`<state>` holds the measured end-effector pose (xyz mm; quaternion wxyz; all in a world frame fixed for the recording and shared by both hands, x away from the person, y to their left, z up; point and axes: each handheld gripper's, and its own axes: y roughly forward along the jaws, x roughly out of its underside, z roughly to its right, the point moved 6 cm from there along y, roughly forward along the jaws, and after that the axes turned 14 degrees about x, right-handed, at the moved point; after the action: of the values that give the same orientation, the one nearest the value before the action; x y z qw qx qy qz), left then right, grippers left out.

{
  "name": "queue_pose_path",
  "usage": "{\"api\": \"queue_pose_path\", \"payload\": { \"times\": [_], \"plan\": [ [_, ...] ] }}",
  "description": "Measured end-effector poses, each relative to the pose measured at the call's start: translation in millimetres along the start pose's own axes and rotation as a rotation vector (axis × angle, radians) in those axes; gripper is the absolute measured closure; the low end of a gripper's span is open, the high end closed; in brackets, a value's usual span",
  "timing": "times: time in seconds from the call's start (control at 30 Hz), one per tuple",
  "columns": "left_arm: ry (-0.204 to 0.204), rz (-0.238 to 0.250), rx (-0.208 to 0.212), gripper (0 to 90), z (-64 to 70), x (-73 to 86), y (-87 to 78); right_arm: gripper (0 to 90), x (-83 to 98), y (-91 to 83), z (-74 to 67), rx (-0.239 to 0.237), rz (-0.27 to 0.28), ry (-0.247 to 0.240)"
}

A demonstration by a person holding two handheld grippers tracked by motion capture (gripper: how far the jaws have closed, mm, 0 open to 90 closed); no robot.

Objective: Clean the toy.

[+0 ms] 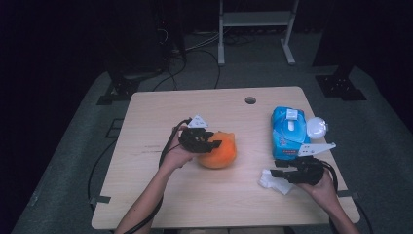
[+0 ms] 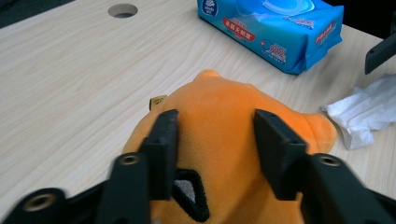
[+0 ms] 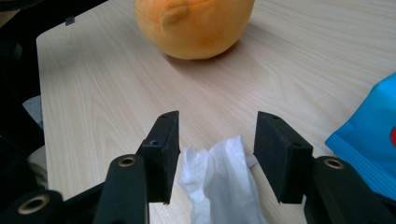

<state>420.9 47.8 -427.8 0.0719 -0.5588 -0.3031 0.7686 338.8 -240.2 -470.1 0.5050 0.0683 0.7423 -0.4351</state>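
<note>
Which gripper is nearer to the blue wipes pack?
Right. The right gripper is just in front of the blue wipes pack, over the white tissue; the left gripper is farther off, at the orange plush toy.

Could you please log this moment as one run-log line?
left gripper: open, jaws astride orange plush | right gripper: open over tissue | wipes pack: on table

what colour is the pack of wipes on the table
The pack of wipes is bright blue with red labels and a clear-white lid, best seen in the left gripper view.
</note>
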Motion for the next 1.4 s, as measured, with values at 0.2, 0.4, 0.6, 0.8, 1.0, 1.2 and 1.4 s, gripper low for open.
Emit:
{"api": "queue_pose_path", "payload": {
  "times": [0.2, 0.4, 0.6, 0.8, 1.0, 1.2, 1.4],
  "plan": [
    [-0.001, 0.011, 0.029, 40.5, 6.3, -0.5, -12.5, 49.2, -4.9, 0.1, 0.2, 0.007, 0.012, 0.004],
    [-0.015, 0.013, 0.037, 36.0, 7.4, 6.5, -19.1, 48.1, -7.9, -0.3, 1.2, 0.016, 0.021, 0.013],
    [-0.004, -0.001, 0.054, 32.6, 13.0, 9.4, -23.4, 47.1, -10.1, 1.1, 2.7, 0.018, 0.027, 0.022],
    [0.006, 0.005, 0.048, 28.5, 15.8, 12.8, -29.8, 46.2, -10.1, -0.2, 4.5, 0.025, 0.031, 0.028],
    [-0.001, 0.017, 0.055, 23.7, 20.7, 16.9, -32.5, 45.6, -10.2, -1.7, 6.8, 0.03, 0.034, 0.037],
    [0.004, 0.01, 0.061, 21.9, 24.5, 20.6, -36.2, 44.5, -9.9, -1.2, 7.3, 0.033, 0.031, 0.04],
    [-0.006, 0.017, 0.061, 19.2, 26.4, 26.8, -39.3, 43.8, -9.7, -2.5, 7.4, 0.037, 0.032, 0.043]
  ]
}}
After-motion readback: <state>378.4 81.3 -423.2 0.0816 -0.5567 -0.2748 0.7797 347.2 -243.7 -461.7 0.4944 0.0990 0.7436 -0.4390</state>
